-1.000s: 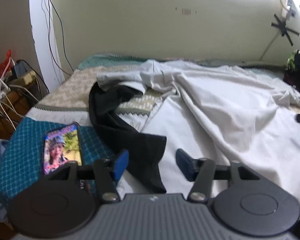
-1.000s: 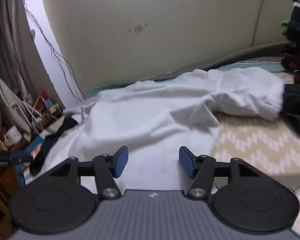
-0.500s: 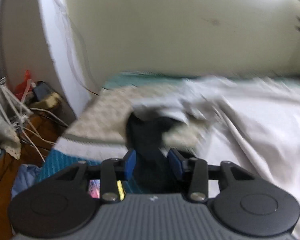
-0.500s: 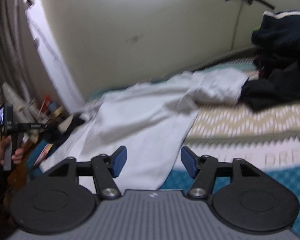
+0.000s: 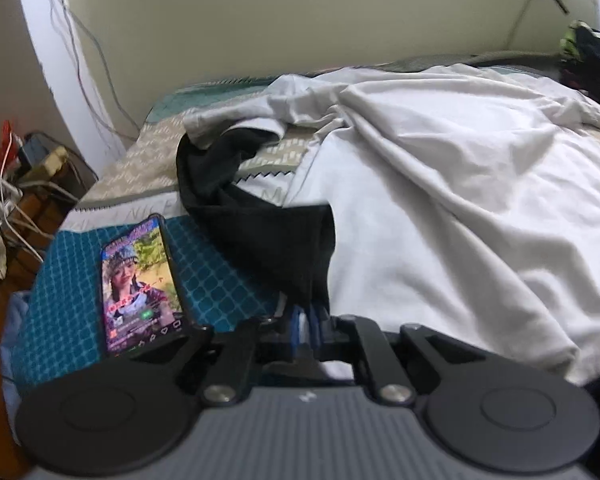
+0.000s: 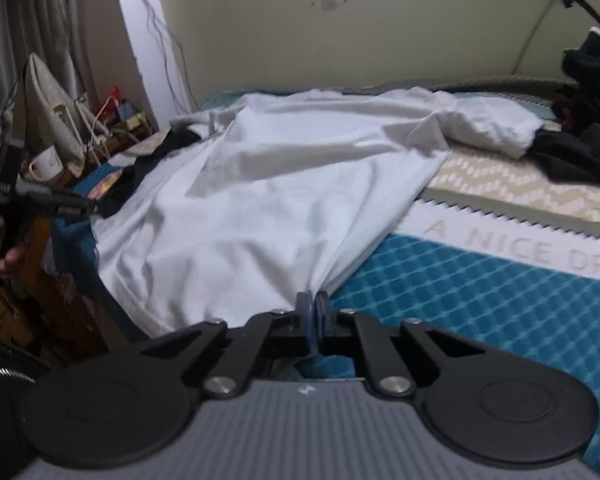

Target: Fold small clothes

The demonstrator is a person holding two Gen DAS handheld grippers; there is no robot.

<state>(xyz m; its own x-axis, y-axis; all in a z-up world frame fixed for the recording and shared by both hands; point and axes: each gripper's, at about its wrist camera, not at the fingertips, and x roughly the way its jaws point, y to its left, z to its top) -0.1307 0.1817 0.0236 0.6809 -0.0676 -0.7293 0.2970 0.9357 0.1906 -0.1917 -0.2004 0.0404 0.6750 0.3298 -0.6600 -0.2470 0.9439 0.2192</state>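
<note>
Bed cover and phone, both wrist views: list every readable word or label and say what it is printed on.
"A NICE DRE", cut off by the frame edge: white band of the bed cover, right wrist view.
"NICE", faint and partly hidden: same band, left wrist view.
Phone screen captions and icons: too small and blurred to read.
Mug marking: unreadable.

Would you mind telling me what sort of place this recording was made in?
Most likely a home bedroom: clothes lie on a bed with a patterned teal cover, a phone rests on it, and a cluttered side table with a mug stands against the wall.
</note>
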